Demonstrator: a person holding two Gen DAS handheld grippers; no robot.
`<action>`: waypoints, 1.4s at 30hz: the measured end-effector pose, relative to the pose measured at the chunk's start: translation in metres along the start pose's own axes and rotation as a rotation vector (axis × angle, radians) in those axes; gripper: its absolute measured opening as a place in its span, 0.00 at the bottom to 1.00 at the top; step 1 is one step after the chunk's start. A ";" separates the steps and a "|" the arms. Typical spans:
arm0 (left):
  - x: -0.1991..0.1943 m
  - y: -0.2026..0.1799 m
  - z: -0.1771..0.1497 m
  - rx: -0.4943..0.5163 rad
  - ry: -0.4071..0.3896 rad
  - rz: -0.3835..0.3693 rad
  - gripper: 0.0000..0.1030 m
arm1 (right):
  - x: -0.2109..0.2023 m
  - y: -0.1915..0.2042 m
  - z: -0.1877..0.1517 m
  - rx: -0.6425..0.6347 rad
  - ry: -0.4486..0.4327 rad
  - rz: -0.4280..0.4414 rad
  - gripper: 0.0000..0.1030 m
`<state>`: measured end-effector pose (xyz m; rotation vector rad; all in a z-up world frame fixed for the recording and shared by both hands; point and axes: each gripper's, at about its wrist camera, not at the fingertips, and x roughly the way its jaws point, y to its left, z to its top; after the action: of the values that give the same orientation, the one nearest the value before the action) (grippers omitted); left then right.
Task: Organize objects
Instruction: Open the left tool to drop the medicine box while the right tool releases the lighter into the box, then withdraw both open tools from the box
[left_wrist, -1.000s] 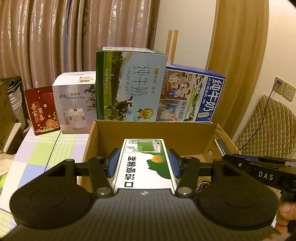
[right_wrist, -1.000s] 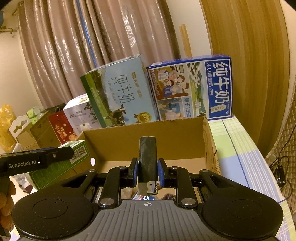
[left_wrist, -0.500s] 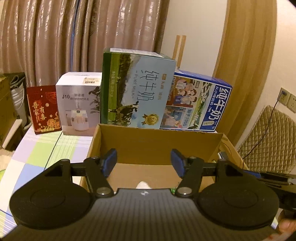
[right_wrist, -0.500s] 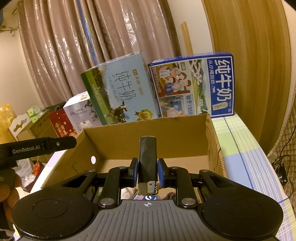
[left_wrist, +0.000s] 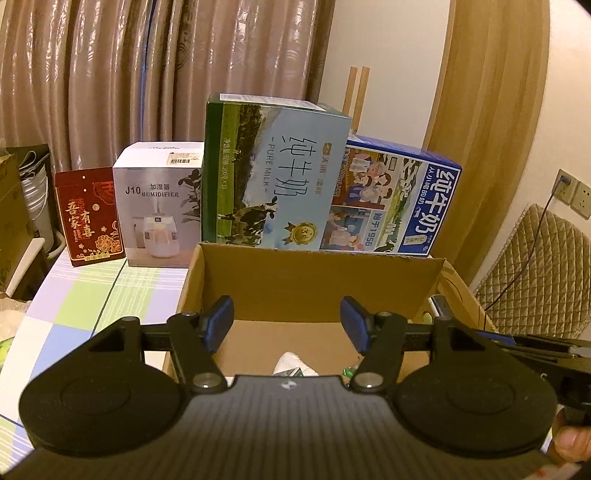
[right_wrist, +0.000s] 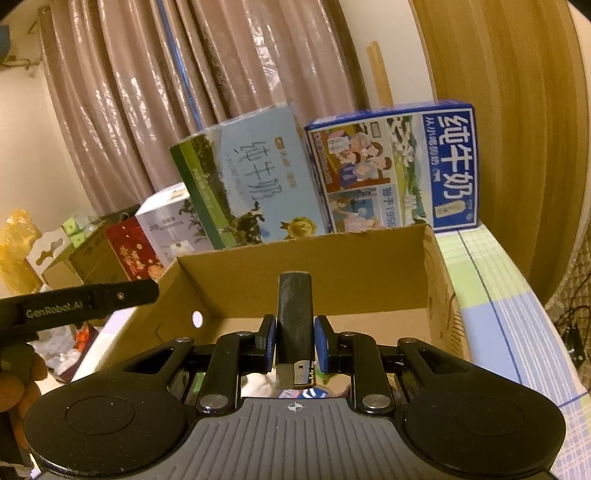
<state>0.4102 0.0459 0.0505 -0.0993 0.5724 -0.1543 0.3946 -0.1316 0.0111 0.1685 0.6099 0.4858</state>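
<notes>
An open cardboard box (left_wrist: 317, 284) stands on the checked tablecloth, also in the right wrist view (right_wrist: 332, 266). My left gripper (left_wrist: 288, 325) is open and empty above the box's near side. A white item (left_wrist: 291, 365) lies inside the box below it, mostly hidden. My right gripper (right_wrist: 294, 339) is shut on a black lighter (right_wrist: 294, 317), held upright over the box. The left gripper's finger (right_wrist: 92, 301) reaches in from the left in the right wrist view.
Behind the box stand a green milk carton case (left_wrist: 273, 177), a blue milk case (left_wrist: 395, 199), a white humidifier box (left_wrist: 159, 206) and a red box (left_wrist: 88, 218). A quilted chair (left_wrist: 535, 266) is at the right. Clutter (right_wrist: 44, 251) lies left of the table.
My left gripper opened and let go of the green-and-white box, which dropped into the cardboard box. It then rose a little. The right gripper kept holding the lighter.
</notes>
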 end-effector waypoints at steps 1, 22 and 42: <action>0.001 0.000 0.000 -0.002 0.002 0.001 0.58 | -0.001 0.000 0.000 -0.004 -0.018 0.008 0.19; -0.001 -0.001 -0.005 0.034 0.015 0.016 0.71 | -0.002 -0.009 -0.001 0.014 -0.023 0.000 0.55; -0.022 -0.012 -0.012 0.089 0.001 0.015 0.81 | -0.030 -0.020 -0.010 0.068 -0.073 0.041 0.76</action>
<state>0.3839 0.0368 0.0541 -0.0087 0.5662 -0.1652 0.3755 -0.1638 0.0128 0.2626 0.5524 0.4972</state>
